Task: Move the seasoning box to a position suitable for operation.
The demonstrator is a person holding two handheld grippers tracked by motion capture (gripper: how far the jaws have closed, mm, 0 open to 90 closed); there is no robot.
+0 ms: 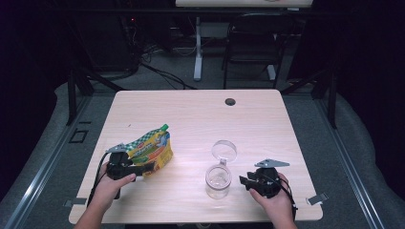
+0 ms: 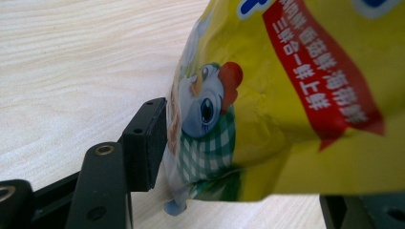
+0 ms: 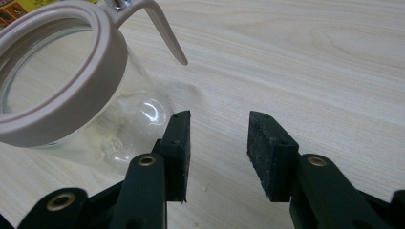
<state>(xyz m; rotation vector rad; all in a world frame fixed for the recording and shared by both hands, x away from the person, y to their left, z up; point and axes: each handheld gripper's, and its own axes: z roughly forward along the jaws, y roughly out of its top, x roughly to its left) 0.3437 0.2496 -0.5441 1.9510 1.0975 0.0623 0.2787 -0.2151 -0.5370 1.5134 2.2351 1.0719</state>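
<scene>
From where I stand, the pale wooden tabletop point(image 1: 200, 114) carries just two things: one yellow snack pouch point(image 1: 152, 150) with a green cap, and one clear glass jar point(image 1: 218, 180) whose hinged lid point(image 1: 224, 150) stands flipped up behind the mouth. The left hand-held gripper point(image 1: 145, 169) is clenched on the lower edge of the pouch; in the left gripper view a black pad point(image 2: 149, 143) presses against the printed foil beside the cartoon chicken, and the bag looks raised a little off the wood, though how far I cannot tell. The pouch's long axis runs slantwise, from the gripped bottom corner near the person up and away to the capped spout. The right hand-held gripper point(image 1: 244, 180) sits released, jaws apart with nothing between them, just beside the jar on its right flank; in the right gripper view the jar's rim point(image 3: 90, 86) looms near the left pad, apparently not touching it. The relation that matters, I judge, is pouch to jar: the open jar lies to the right of the pouch and slightly nearer the person, between the two hands, with bare wood separating them. The right hand is much the nearer to the jar, so it seems placed to steady it, while the left would have to carry the pouch rightward and tip its spout over the mouth.
</scene>
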